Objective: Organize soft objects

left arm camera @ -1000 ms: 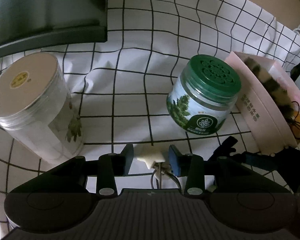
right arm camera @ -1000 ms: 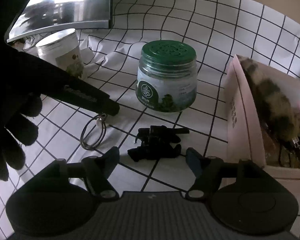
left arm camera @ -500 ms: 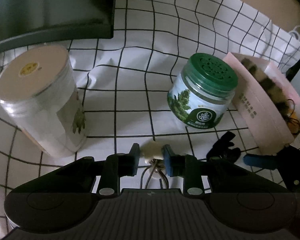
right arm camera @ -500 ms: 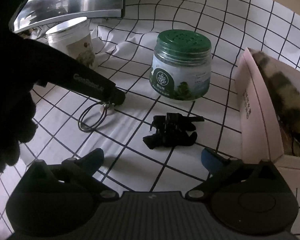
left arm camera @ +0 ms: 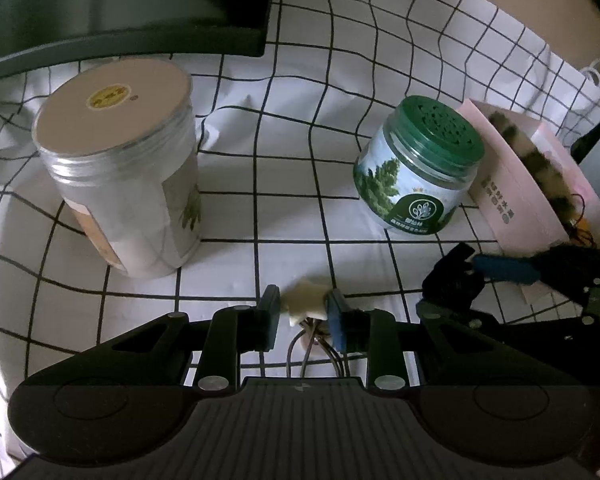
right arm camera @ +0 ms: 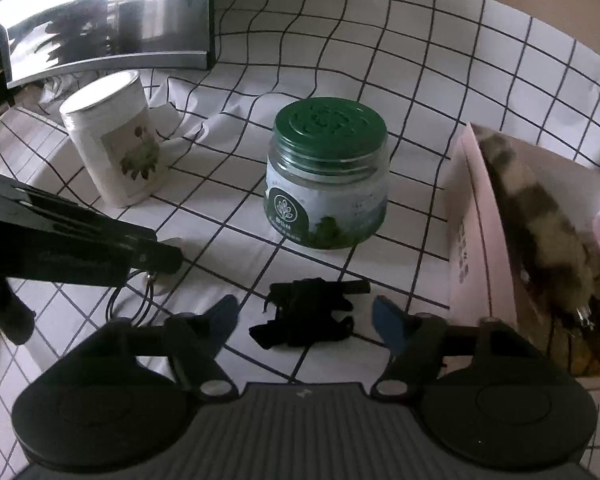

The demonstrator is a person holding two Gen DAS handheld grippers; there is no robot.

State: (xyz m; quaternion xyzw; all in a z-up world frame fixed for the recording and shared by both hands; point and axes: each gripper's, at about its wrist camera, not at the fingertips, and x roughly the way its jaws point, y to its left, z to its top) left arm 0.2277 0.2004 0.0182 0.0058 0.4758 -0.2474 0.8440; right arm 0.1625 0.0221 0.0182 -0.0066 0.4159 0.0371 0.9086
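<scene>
My left gripper (left arm camera: 303, 306) is shut on a small cream star charm (left arm camera: 305, 303) with thin dark loops (left arm camera: 312, 346) hanging from it, just above the checked cloth. In the right wrist view it (right arm camera: 162, 258) enters from the left, with the loops (right arm camera: 134, 300) below it. My right gripper (right arm camera: 306, 314) is open, its fingers on either side of a black fabric piece (right arm camera: 308, 312) lying on the cloth; that piece also shows in the left wrist view (left arm camera: 450, 284). A pink box (right arm camera: 476, 232) at the right holds a striped furry toy (right arm camera: 540, 232).
A green-lidded jar (right arm camera: 326, 176) stands behind the black piece. A tall clear canister with a tan lid (left arm camera: 120, 168) stands at the left. A dark monitor base (left arm camera: 120, 8) lies at the back. The checked cloth (left arm camera: 292, 184) covers the table.
My left gripper has closed on the star charm and risen a little with it. My right gripper has moved forward, so its open fingers now flank the black fabric piece.
</scene>
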